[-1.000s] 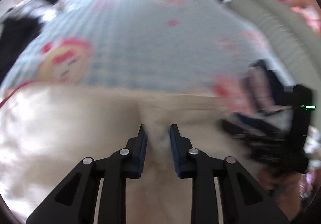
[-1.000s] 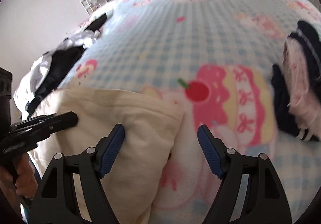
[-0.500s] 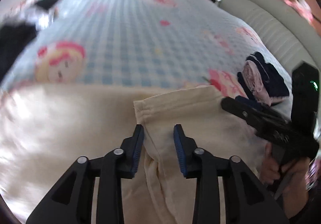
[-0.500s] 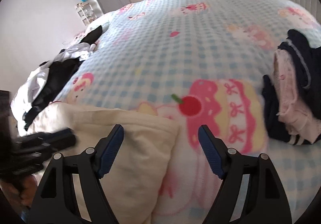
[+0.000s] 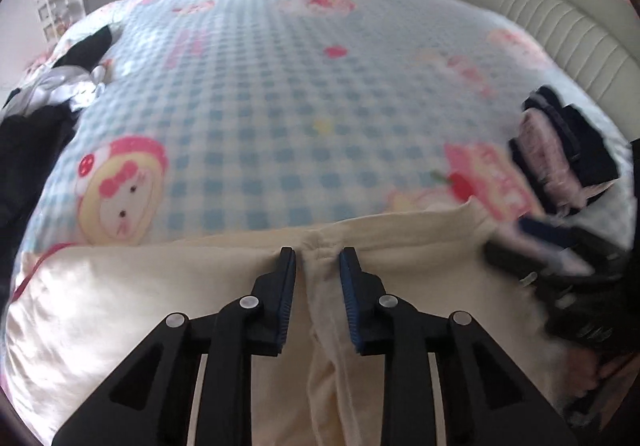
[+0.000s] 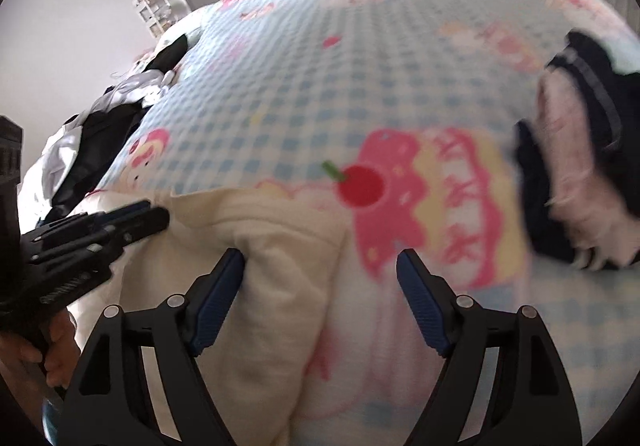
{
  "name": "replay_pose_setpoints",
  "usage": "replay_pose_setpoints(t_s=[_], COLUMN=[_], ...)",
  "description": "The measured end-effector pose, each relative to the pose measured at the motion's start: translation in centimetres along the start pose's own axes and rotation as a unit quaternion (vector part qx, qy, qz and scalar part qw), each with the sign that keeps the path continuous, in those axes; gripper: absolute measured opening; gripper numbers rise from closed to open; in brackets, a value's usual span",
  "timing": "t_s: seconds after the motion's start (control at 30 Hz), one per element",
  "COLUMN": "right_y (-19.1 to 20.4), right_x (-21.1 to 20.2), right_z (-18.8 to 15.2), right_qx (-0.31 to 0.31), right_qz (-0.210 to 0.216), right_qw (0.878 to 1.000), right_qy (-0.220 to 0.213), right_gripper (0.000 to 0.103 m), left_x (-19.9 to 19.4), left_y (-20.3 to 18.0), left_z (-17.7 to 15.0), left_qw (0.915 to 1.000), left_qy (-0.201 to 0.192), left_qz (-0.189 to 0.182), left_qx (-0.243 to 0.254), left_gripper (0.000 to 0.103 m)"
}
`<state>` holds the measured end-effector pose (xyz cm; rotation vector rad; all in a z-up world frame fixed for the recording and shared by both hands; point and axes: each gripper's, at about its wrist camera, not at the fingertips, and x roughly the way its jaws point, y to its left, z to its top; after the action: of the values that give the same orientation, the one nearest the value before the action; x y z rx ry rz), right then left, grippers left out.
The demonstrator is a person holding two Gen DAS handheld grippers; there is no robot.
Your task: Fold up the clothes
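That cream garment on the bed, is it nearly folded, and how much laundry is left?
Done: a folded stack of pink and navy clothes sits on the checked blanket. In hand: the cream garment, its edge pinched by the left gripper; the right gripper is open over its corner. Left: a dark and white unfolded pile.

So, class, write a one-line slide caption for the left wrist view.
Left gripper pinching a fold of the cream garment on a checked bedspread, with the right gripper alongside.
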<state>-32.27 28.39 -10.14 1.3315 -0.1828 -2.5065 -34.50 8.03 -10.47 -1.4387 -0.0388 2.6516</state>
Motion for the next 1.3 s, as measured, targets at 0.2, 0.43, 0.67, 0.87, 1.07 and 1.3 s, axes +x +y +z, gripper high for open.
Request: replay_pose_setpoints(t_s=[0.2, 0.43, 0.67, 0.87, 1.07, 1.3], right_y=[-2.3, -0.9, -2.4, -2.4, -2.0, 0.1], right_x=[-1.6, 0.9, -3.0, -6.6, -7.5, -7.6], right_z=[1.1, 0.8, -0.9, -5.9, -10.9, -12.4], right_qx=[0.022, 0.004, 0.045, 0.068, 0.117, 0.082], right_qz=[-0.003, 0.019, -0.004, 0.011, 0.083, 0.169], right_qw=[1.000, 0.999, 0.999, 0.997, 0.989, 0.982], right_qy=[-0.021, 0.043, 0.028, 0.031, 0.029, 0.020], right_gripper=[0.079, 0.081, 0.080, 0.080, 0.070, 0.052], left_x=[-4.5, -2.0, -4.2, -7.1, -7.2, -7.6], left_y=[0.3, -1.6, -2.0, -4.1, -4.9, -3.9], left_z=[-2.0, -4.8, -4.3, -8.5, -11.7, -11.3], left_qw=[0.9972, 0.9998, 0.9994, 0.9950, 0.9951, 0.9966], left_qy=[-0.067, -0.001, -0.023, -0.031, -0.006, 0.001], left_qz=[-0.005, -0.018, -0.025, -0.095, -0.098, -0.082], left_qx=[-0.034, -0.006, -0.009, 0.007, 0.017, -0.001], left_gripper=[0.041, 0.046, 0.046, 0.046, 0.044, 0.032])
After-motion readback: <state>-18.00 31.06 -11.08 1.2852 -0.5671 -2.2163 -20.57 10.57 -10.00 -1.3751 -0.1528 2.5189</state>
